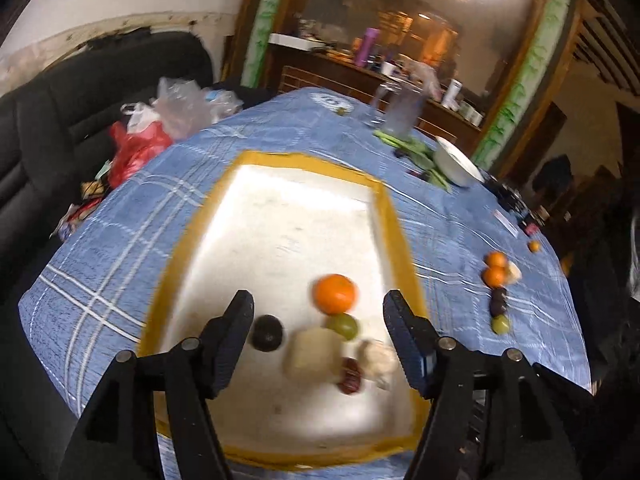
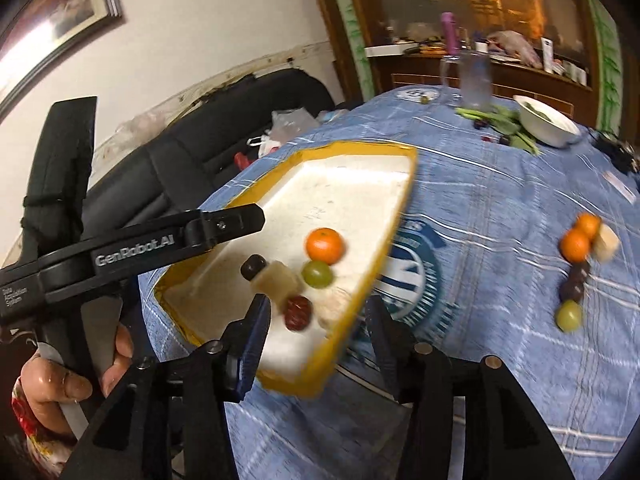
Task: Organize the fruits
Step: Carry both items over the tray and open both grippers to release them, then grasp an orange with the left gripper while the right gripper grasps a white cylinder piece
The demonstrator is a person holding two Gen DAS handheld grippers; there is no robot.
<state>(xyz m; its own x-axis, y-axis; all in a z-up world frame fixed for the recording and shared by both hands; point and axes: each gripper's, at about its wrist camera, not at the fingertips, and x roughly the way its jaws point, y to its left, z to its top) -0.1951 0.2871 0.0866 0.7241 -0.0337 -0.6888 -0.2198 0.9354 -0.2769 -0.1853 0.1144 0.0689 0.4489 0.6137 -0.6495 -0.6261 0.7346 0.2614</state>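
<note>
A white foam tray with a yellow rim [image 1: 394, 224] [image 2: 372, 280] lies on the blue plaid tablecloth. In it are an orange [image 1: 335, 293] [image 2: 324, 245], a green grape [image 1: 342, 325] [image 2: 317, 274], a dark round fruit [image 1: 267, 332] [image 2: 253, 267], a pale chunk [image 1: 314, 353] [image 2: 277, 279], a red date [image 1: 351, 375] [image 2: 298, 312] and a whitish piece [image 1: 376, 358]. My left gripper [image 1: 318, 312] is open and empty above the tray's near end. My right gripper [image 2: 316, 316] is open over the tray's right rim. The left gripper's finger [image 2: 224, 226] shows in the right wrist view.
A loose group lies on the cloth at right: two oranges [image 1: 495, 268] [image 2: 580, 236], a pale piece [image 2: 606, 242], dark fruits [image 1: 498, 302] [image 2: 574, 282] and a green grape [image 1: 500, 324] [image 2: 568, 315]. A white bowl [image 1: 456, 162] [image 2: 546, 122], greens and a glass jar [image 1: 400, 114] stand at the back.
</note>
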